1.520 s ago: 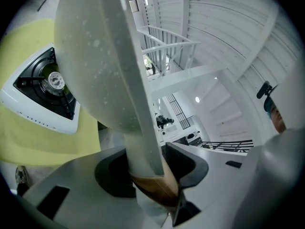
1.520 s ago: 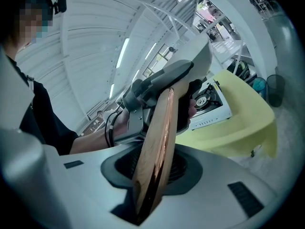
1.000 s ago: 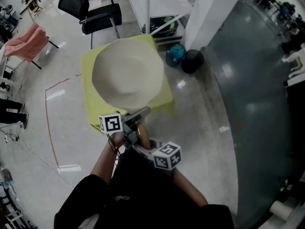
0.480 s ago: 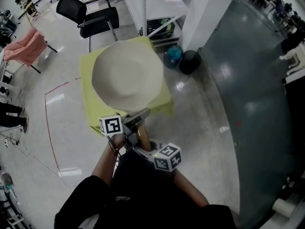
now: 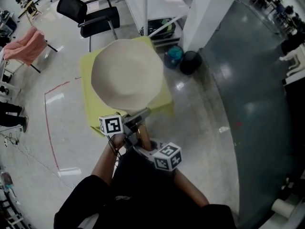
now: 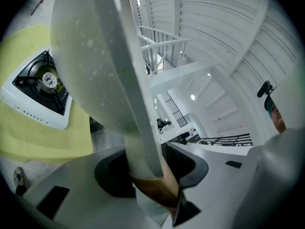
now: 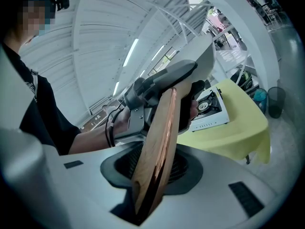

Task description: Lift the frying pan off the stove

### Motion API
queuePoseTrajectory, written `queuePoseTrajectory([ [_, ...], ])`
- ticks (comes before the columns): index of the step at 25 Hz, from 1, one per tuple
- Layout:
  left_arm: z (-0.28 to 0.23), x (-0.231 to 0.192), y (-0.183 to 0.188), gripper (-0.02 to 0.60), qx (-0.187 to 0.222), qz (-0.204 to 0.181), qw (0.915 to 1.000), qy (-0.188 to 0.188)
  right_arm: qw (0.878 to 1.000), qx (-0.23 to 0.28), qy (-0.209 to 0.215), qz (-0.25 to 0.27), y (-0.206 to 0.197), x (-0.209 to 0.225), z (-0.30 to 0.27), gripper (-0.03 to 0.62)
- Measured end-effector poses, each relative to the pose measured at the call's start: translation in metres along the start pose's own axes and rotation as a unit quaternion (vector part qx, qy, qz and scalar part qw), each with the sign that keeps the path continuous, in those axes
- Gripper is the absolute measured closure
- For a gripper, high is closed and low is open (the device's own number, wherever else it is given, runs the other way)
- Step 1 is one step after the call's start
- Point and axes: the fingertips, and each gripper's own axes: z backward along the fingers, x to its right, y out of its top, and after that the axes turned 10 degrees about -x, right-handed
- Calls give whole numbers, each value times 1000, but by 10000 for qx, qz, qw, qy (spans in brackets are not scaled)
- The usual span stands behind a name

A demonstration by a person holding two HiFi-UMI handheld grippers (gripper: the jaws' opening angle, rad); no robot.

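Beyond the frying pan (image 5: 127,73) and yellow table (image 5: 88,94) stands a black chair (image 5: 97,19).

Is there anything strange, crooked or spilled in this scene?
Nothing is spilled or damaged. The only unusual thing: the frying pan is off the stove, held in the air by its wooden handle in both the left gripper and right gripper.

bright, even indoor light falls from ceiling strips (image 7: 129,52) overhead. the glossy floor (image 5: 209,128) throws back pale glare patches. all three views bow strongly toward dark, rounded corners. close to the lens, the wooden handle (image 7: 157,147) blurs softly.
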Motion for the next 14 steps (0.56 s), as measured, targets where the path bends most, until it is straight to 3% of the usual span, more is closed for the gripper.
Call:
queuePoseTrajectory([
  [4, -1, 0, 2, 367, -55, -145, 9999, 40, 10000, -18, 15, -34, -1, 1, -2, 471],
  [9, 3, -14, -2, 367, -85, -39, 9998, 169, 10000, -19, 5, -34, 0, 2, -4, 470],
  [14, -1, -5, 2, 367, -52, 28, 10000, 1, 10000, -22, -17, -25, 0, 4, -5, 470],
])
